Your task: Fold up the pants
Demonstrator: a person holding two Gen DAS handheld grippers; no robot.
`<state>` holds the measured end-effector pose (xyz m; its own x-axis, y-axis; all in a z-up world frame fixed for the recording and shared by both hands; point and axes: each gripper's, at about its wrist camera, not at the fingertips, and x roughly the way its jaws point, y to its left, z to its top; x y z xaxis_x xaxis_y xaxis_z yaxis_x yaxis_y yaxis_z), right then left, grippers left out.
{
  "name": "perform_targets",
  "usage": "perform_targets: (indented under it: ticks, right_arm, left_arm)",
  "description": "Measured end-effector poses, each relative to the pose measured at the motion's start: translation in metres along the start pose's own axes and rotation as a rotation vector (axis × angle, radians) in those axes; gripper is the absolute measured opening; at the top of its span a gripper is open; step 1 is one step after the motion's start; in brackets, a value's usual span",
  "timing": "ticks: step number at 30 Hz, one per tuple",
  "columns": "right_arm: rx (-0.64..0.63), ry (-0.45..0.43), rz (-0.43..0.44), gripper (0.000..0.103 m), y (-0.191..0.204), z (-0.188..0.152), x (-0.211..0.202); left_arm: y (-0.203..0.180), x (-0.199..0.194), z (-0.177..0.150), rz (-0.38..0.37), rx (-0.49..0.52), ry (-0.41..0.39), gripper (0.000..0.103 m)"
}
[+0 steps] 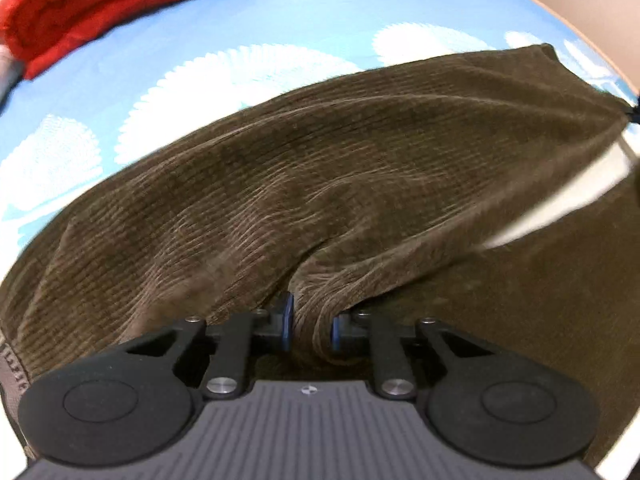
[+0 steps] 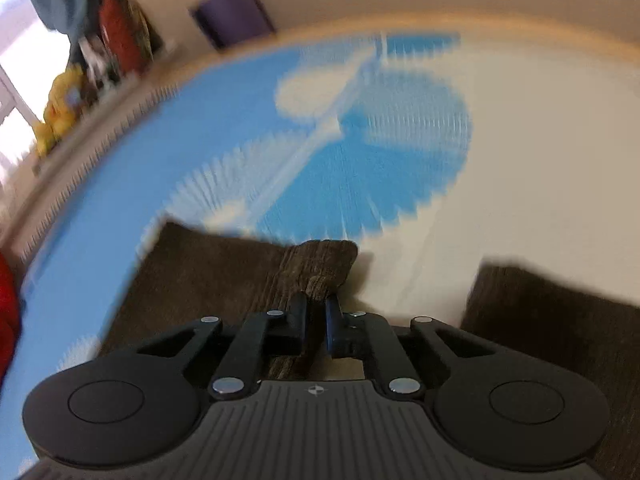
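Both tongs (image 1: 311,328) (image 2: 316,320) apparently pinch pants (image 1: 320,184).

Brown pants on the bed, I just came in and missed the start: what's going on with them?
A person is folding brown corduroy pants on a blue-and-white patterned bedspread, using a handheld gripper in each hand. The left gripper is shut on a bunched fold of the fabric, and the right gripper pinches another edge, lifted off the bed. The right view is blurred, so that hand seems mid-motion. A folded red garment lies off to the side.
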<state>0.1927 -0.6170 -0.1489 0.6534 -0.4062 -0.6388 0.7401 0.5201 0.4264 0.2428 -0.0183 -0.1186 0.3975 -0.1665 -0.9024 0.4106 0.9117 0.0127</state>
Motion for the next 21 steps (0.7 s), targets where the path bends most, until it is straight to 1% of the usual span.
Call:
perform_targets:
  ticks: [1, 2, 3, 4, 5, 6, 7, 8, 9, 10, 11, 12, 14, 16, 17, 18, 19, 21]
  right_arm:
    - [-0.014, -0.028, -0.065, 0.009, 0.004, 0.001, -0.003]
    - [-0.022, -0.027, -0.136, 0.010, 0.005, -0.001, -0.003]
    - [0.012, 0.013, -0.190, 0.011, 0.003, -0.001, 0.002]
    - [0.051, 0.062, -0.209, 0.011, 0.000, -0.001, 0.006]
    - [0.076, 0.103, -0.231, 0.013, -0.003, 0.000, 0.006]
    - [0.070, 0.104, -0.253, 0.015, -0.002, 0.000, 0.001]
    - [0.046, 0.070, -0.277, 0.015, 0.002, 0.002, -0.011]
    - [0.018, 0.040, -0.269, 0.015, 0.007, 0.003, -0.022]
    - [-0.014, 0.016, -0.241, 0.015, 0.014, 0.003, -0.034]
    - [-0.046, -0.004, -0.203, 0.015, 0.020, 0.004, -0.048]
    - [-0.076, -0.025, -0.152, 0.017, 0.027, 0.005, -0.066]
    - [-0.093, -0.040, -0.106, 0.020, 0.029, 0.005, -0.079]
    - [-0.132, -0.056, 0.015, 0.022, 0.036, 0.005, -0.117]
    - [-0.179, -0.060, 0.133, 0.024, 0.044, 0.004, -0.151]
    - [-0.212, -0.068, 0.211, 0.026, 0.047, 0.002, -0.170]
    - [-0.248, -0.076, 0.271, 0.028, 0.049, 0.000, -0.183]
    - [-0.286, -0.075, 0.312, 0.029, 0.051, -0.004, -0.197]
    - [-0.325, -0.040, 0.374, 0.030, 0.052, -0.011, -0.218]
  left_arm:
    - [-0.003, 0.000, 0.000, -0.020, 0.034, 0.012, 0.029]
    - [-0.005, -0.003, 0.000, -0.043, 0.063, 0.028, 0.031]
    - [-0.002, -0.007, -0.001, -0.072, 0.074, 0.041, 0.037]
    - [0.004, -0.014, 0.000, -0.111, 0.066, 0.045, 0.049]
    - [0.014, -0.025, -0.001, -0.179, 0.040, 0.038, 0.056]
    - [0.026, -0.037, -0.001, -0.239, 0.009, 0.010, 0.064]
    - [0.040, -0.050, -0.002, -0.271, -0.025, -0.042, 0.066]
    - [0.059, -0.064, -0.004, -0.278, -0.072, -0.099, 0.067]
    - [0.079, -0.074, -0.007, -0.273, -0.129, -0.142, 0.069]
    - [0.102, -0.081, -0.012, -0.256, -0.202, -0.183, 0.069]
    - [0.128, -0.086, -0.019, -0.207, -0.291, -0.221, 0.069]
    - [0.151, -0.088, -0.027, -0.140, -0.371, -0.243, 0.069]
    - [0.198, -0.084, -0.048, 0.000, -0.537, -0.250, 0.069]
    - [0.237, -0.074, -0.075, 0.075, -0.689, -0.247, 0.069]
    - [0.251, -0.068, -0.085, 0.088, -0.743, -0.242, 0.070]
    - [0.264, -0.064, -0.093, 0.100, -0.779, -0.216, 0.070]
    - [0.274, -0.057, -0.097, 0.108, -0.793, -0.190, 0.070]
    - [0.281, -0.049, -0.109, 0.105, -0.805, -0.193, 0.072]
